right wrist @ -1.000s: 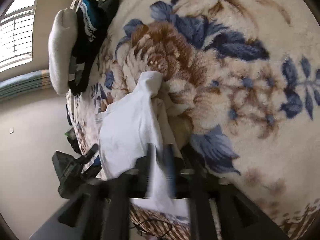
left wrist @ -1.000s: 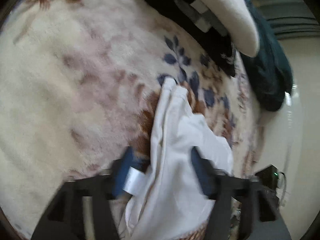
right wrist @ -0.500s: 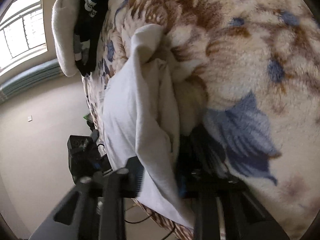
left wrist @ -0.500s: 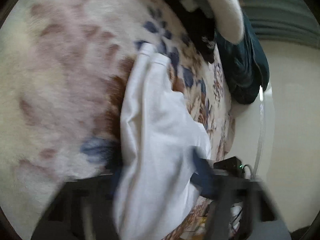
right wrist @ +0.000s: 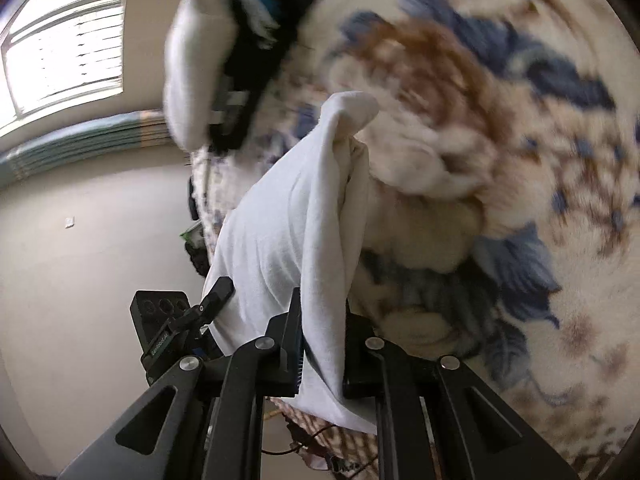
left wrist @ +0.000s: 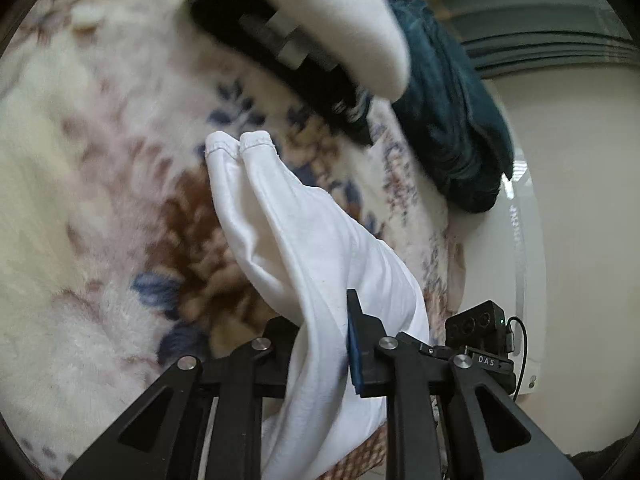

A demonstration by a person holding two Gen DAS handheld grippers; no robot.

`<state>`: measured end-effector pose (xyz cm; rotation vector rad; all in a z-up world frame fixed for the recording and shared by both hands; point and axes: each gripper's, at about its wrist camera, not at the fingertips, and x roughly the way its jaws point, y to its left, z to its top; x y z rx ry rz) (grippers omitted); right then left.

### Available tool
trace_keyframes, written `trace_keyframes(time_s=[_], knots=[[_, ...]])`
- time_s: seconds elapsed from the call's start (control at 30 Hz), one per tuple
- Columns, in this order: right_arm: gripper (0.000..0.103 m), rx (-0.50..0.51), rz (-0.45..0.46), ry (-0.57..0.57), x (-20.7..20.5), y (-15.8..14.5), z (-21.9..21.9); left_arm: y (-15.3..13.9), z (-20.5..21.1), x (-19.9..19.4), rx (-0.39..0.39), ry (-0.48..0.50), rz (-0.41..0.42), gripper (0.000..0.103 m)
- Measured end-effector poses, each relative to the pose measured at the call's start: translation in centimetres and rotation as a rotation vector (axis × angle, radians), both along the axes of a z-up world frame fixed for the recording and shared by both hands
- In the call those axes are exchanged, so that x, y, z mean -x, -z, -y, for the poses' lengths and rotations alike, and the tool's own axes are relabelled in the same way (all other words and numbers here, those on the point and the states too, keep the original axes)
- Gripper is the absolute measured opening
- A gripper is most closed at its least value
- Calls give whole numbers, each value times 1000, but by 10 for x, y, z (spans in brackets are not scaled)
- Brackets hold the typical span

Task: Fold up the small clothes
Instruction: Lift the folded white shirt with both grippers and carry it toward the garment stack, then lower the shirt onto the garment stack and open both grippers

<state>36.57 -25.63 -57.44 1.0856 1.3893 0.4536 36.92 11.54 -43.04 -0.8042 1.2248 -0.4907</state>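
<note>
Both jaws narrow and closing, each pinching near edge of white garment (left wrist: 320,272): L gripper (left wrist: 320,344) and R gripper (right wrist: 322,336). Garment draped from jaws down onto floral blanket (left wrist: 100,208), far end resting near piled clothes (left wrist: 320,28).

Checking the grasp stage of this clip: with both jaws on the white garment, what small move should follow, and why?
Probably lift both ends together: the left gripper and right gripper are closing on the white cotton garment, whose far hem is on the floral fleece blanket.
</note>
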Motion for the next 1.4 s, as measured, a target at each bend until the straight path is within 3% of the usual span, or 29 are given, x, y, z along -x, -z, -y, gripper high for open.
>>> trace_keyframes(time_s=[0.2, 0.37, 0.5, 0.67, 0.8, 0.93, 1.0, 1.07, 1.13, 1.2, 1.27, 1.33, 1.4], knots=[[14, 32, 107, -23, -53, -82, -7, -69, -4, -47, -1, -19, 93, 16], [14, 66, 209, -26, -142, -149, -16, -127, -10, -137, -19, -17, 196, 16], [14, 82, 264, -6, -229, -177, -30, -145, -23, -224, -48, -13, 237, 16], [14, 120, 285, 20, -341, -172, -59, -126, -42, -316, -92, 1, 241, 16], [14, 162, 239, 17, -402, -134, -88, -85, -53, -363, -156, 33, 193, 17], [14, 215, 215, 5, -418, -108, -96, -42, -60, -384, -196, 51, 122, 21], [14, 231, 212, 5, -424, -100, -97, -34, -63, -384, -189, 40, 108, 34], [14, 270, 220, -13, -425, -101, -98, -35, -67, -381, -188, 13, 95, 37], [29, 343, 208, -43, -424, -107, -100, -44, -67, -373, -251, -10, 92, 42], [62, 466, 197, -49, -419, -117, -98, -56, -62, -363, -397, -19, 84, 74], [71, 587, 200, -44, -410, -130, -98, -66, -55, -351, -532, -17, 91, 90], [77, 727, 214, -44, -392, -145, -102, -78, -45, -334, -647, -7, 124, 93], [97, 865, 226, -53, -375, -158, -111, -91, -36, -315, -735, 1, 149, 98]])
